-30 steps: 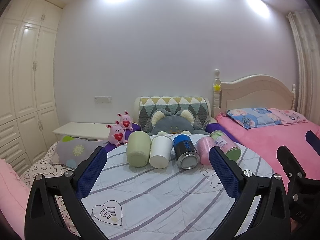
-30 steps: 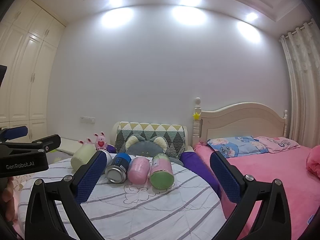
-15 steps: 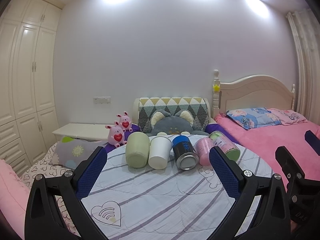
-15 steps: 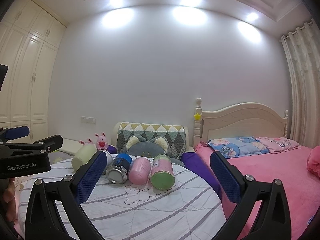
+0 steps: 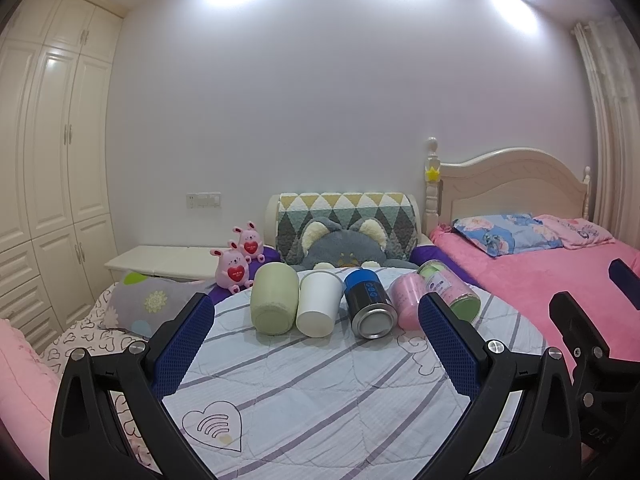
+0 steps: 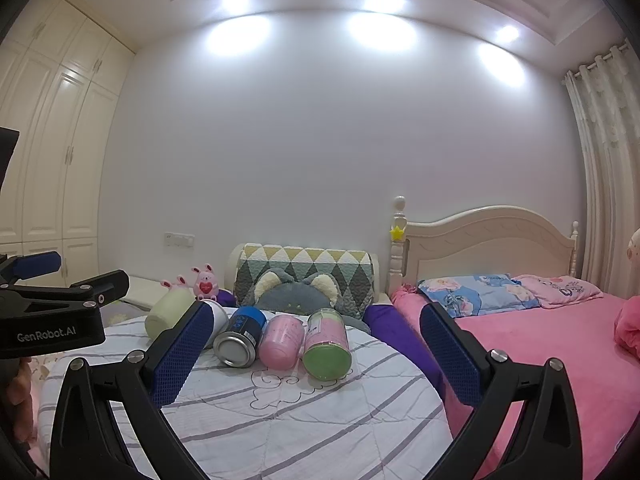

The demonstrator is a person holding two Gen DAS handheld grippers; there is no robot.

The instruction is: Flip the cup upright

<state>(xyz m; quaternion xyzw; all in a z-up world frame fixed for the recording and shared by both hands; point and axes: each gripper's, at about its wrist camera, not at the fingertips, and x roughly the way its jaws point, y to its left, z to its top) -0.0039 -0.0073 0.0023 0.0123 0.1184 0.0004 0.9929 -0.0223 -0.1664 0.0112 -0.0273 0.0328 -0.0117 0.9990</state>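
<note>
Several cups lie on their sides in a row on a round table with a striped white cloth (image 5: 320, 392): a pale green cup (image 5: 274, 298), a white cup (image 5: 319, 304), a blue can-like cup (image 5: 370, 308), a pink cup (image 5: 408, 300) and a clear cup with a green lid (image 5: 452, 292). In the right wrist view they are the green cup (image 6: 168, 314), blue cup (image 6: 240, 336), pink cup (image 6: 281, 342) and green-lidded cup (image 6: 326, 344). My left gripper (image 5: 316, 344) is open and empty, short of the row. My right gripper (image 6: 316, 356) is open and empty, near the green-lidded cup.
A pink bed (image 5: 560, 280) lies to the right of the table. A grey cat cushion (image 5: 344, 244) and two pink plush toys (image 5: 236, 266) sit behind the cups. A white wardrobe (image 5: 48, 160) stands on the left. The left gripper's body (image 6: 48, 320) shows at the left.
Both grippers have drifted slightly; the cups sit a little higher and to the left in view. Nothing was taken hold of and the cups have not moved.
</note>
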